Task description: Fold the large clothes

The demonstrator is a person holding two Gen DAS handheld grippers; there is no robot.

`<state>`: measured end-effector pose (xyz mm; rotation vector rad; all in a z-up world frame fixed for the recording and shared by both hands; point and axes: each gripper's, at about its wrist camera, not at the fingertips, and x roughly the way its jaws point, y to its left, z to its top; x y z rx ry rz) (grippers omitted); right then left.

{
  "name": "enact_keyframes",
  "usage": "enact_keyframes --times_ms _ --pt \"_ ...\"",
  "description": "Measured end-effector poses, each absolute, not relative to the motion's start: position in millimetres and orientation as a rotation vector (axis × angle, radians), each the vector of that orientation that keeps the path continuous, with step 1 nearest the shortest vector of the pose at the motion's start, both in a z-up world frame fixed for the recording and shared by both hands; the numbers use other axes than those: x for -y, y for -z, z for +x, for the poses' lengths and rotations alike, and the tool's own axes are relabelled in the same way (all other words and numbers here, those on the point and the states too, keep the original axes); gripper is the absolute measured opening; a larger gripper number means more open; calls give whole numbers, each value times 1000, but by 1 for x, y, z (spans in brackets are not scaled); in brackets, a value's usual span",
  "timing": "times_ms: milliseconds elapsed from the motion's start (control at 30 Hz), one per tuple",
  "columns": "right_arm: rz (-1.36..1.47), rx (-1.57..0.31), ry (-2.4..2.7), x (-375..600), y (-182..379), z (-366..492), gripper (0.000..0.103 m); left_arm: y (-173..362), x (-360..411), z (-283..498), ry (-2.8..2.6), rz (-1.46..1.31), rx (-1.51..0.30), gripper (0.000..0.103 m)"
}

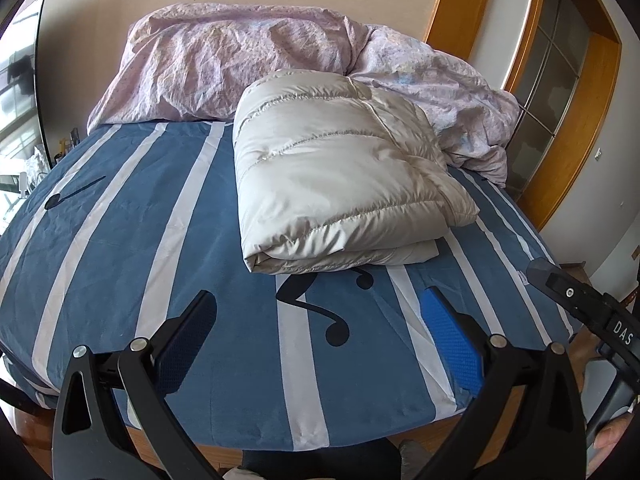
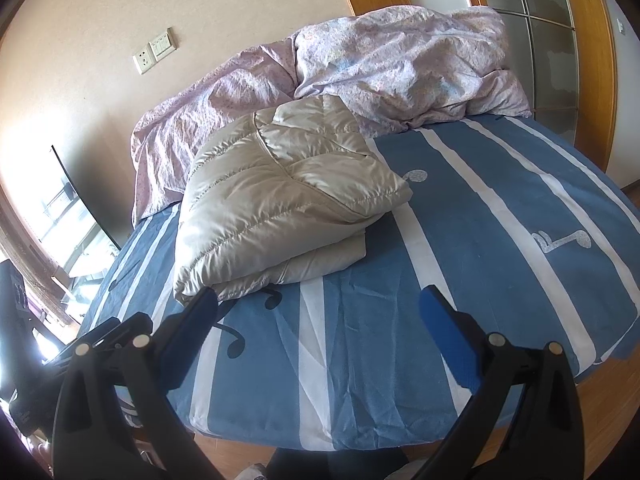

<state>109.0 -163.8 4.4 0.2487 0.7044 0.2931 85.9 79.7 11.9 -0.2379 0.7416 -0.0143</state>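
A cream quilted puffer jacket (image 1: 340, 176) lies folded into a thick rectangle on the bed, right of centre in the left wrist view. In the right wrist view the same jacket (image 2: 280, 196) sits left of centre. My left gripper (image 1: 320, 312) hovers open over the bed's near end, a little short of the jacket's near edge, with nothing between its blue-padded fingers (image 1: 452, 336). My right gripper (image 2: 318, 308) is open too, empty, its left finger (image 2: 192, 328) close to the jacket's near corner.
The bed (image 1: 120, 240) has a blue sheet with white stripes and music notes. A crumpled pink floral duvet (image 1: 224, 60) is heaped along the far side against the wall. A wood-framed glass door (image 1: 560, 60) stands at the right. The other gripper's body (image 1: 580, 304) shows at right.
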Motion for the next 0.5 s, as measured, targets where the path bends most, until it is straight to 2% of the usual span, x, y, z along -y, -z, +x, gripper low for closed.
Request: enact_keyframes --times_ms 500 --pt "250 -706 -292 163 -4 110 101 -10 -79 88 14 -235 -748 102"
